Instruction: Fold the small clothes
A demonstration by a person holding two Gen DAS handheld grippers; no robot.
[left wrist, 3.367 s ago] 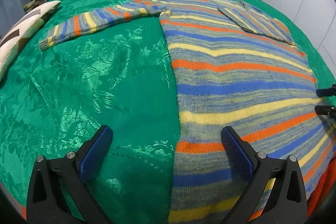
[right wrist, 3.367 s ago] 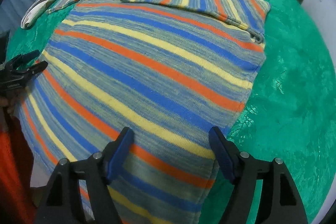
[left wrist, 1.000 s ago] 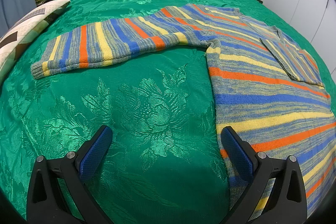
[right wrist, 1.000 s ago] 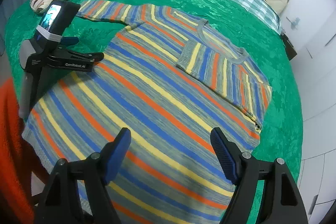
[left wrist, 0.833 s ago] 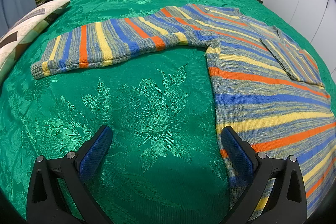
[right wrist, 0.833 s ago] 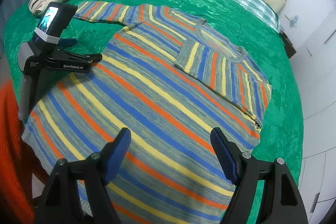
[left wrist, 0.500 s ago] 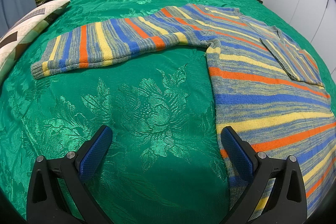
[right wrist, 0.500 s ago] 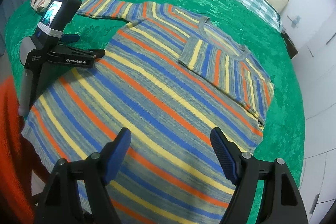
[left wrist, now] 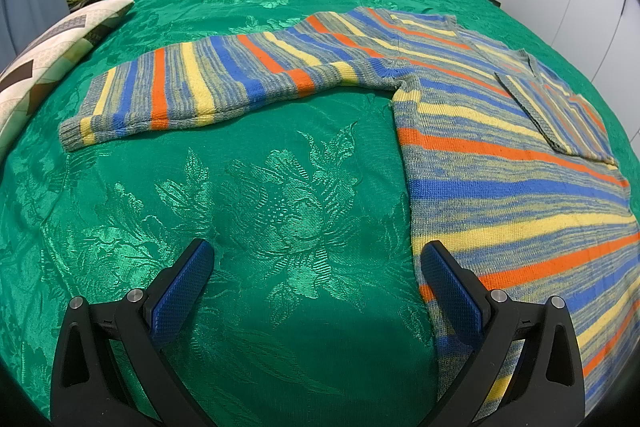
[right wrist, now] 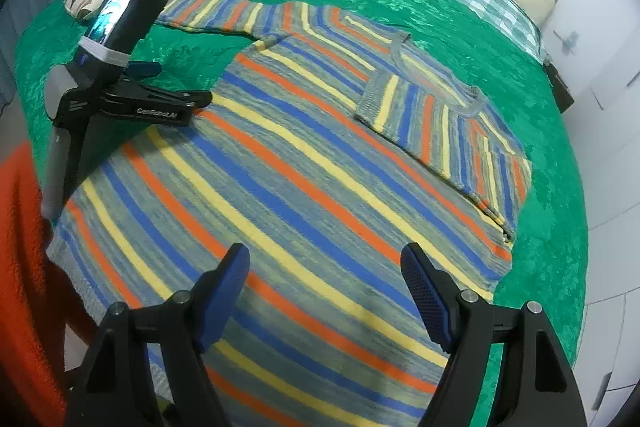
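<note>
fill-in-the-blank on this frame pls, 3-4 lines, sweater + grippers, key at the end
1. The striped sweater lies on a ____ bedspread.
2. One sleeve lies stretched out; the other sleeve is ____ over the chest.
3. The right gripper hovers with its jaws ____.
4. Between the fingers of the left gripper there is only ____.

Missing words: green; folded; open; bedspread

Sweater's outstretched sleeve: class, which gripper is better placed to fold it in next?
Likely the left gripper: it hangs open near that sleeve. The right gripper hangs over the sweater body, farther off.
</note>
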